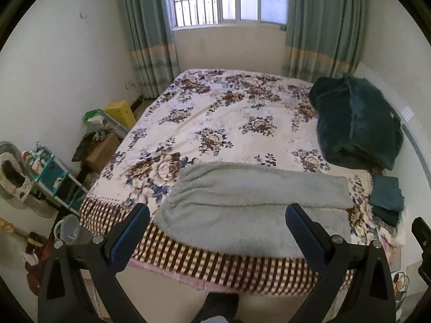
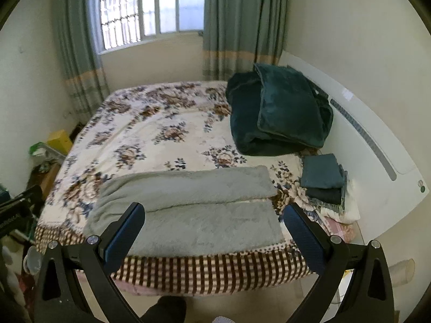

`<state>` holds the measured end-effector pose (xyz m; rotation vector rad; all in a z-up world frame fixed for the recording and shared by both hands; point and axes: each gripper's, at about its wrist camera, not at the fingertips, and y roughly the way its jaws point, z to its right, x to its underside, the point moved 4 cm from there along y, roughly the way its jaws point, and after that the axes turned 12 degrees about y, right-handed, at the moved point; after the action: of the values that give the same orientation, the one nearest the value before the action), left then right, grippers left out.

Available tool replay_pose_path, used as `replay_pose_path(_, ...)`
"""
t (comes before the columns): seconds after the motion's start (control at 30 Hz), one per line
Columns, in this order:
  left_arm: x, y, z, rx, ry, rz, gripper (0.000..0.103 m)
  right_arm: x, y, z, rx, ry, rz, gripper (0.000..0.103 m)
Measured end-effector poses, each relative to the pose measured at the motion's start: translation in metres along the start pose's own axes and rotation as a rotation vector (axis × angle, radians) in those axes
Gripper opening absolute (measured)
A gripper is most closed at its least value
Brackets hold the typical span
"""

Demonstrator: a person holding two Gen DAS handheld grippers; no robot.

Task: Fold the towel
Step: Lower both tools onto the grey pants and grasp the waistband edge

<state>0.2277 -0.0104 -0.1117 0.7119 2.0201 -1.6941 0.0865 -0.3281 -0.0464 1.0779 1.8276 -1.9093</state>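
The left tool (image 1: pixel 216 215) stands wide open with nothing between its two blue-padded fingers, held off the near edge of the bed (image 1: pixel 237 271) and clear of the cloth. The right tool (image 2: pixel 214 215) is the same: spread wide, empty, hovering before the bed's edge without touching anything.

Straight ahead of both lies the one grey towel (image 1: pixel 250 204), resting on the near part of the bed right at its checked border. Its long axis runs left to right, across the line of the fingers, and it already appears doubled lengthwise: an upper layer lies over the far half, its free edge running along the middle, with the lower layer showing toward the person. In the left view the towel's left, rounded end sits just beyond the left finger; in the right view the squarer right end (image 2: pixel 272 215) sits just inside the right finger. So each tool is nearer its own end, and the coming fold most likely turns on bringing one short end over toward the other.

Counted: one grey towel, two tools, one large dark green folded blanket (image 2: pixel 277 113) farther back on the right, and a small stack of two dark folded cloths (image 2: pixel 322 180) just beyond the towel's right end.
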Motion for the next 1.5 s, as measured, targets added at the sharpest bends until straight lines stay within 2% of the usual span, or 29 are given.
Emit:
replay_pose_path(0.17,-0.046,0.099,0.012,0.022,0.033,-0.074,0.103,-0.047,0.121,-0.013,0.053,0.051,-0.079,0.103)
replay_pose_path(0.3,-0.072,0.175,0.023,0.035,0.05,-0.149,0.103,-0.077,0.241,-0.021,0.083,0.114,-0.186,0.103)
replay_pose_path(0.4,-0.09,0.239,0.026,0.05,0.048,-0.204,0.103,-0.088,0.33,-0.024,0.104,0.167,-0.272,0.103)
replay_pose_path(0.57,-0.109,0.348,0.029,0.049,0.024,-0.302,0.103,-0.096,0.464,-0.018,0.179,0.226,-0.338,0.103)
replay_pose_path(0.63,-0.11,0.39,0.028,0.081,-0.006,-0.358,0.103,-0.096,0.521,-0.011,0.201,0.273,-0.374,0.103)
replay_pose_path(0.73,-0.101,0.456,0.026,0.077,-0.052,-0.47,0.103,-0.09,0.601,0.002,0.225,0.357,-0.435,0.103)
replay_pose_path(0.87,-0.079,0.544,0.024,0.062,-0.154,-0.628,0.103,-0.068,0.689,0.029,0.265,0.477,-0.522,0.103)
replay_pose_path(1.0,-0.056,0.609,0.028,0.086,-0.279,-0.763,0.103,-0.038,0.769,0.052,0.31,0.6,-0.616,0.103)
replay_pose_path(1.1,-0.041,0.646,0.032,0.123,-0.397,-0.845,0.103,-0.021,0.813,0.063,0.351,0.646,-0.659,0.103)
replay_pose_path(1.2,-0.029,0.666,0.038,0.154,-0.502,-0.909,0.103,-0.01,0.843,0.07,0.381,0.675,-0.685,0.103)
replay_pose_path(1.33,-0.019,0.679,0.044,0.126,-0.582,-0.953,0.102,0.0,0.874,0.079,0.421,0.687,-0.697,0.103)
replay_pose_path(1.4,-0.021,0.676,0.044,0.077,-0.585,-0.933,0.091,0.003,0.887,0.083,0.436,0.694,-0.701,0.103)
replay_pose_path(1.43,-0.023,0.671,0.043,0.045,-0.574,-0.912,0.079,0.006,0.893,0.085,0.443,0.696,-0.708,0.103)
replay_pose_path(1.47,-0.024,0.666,0.043,0.021,-0.56,-0.897,0.062,0.009,0.899,0.087,0.447,0.7,-0.715,0.099)
replay_pose_path(1.5,-0.026,0.661,0.043,0.002,-0.545,-0.886,0.051,0.013,0.904,0.09,0.441,0.714,-0.726,0.09)
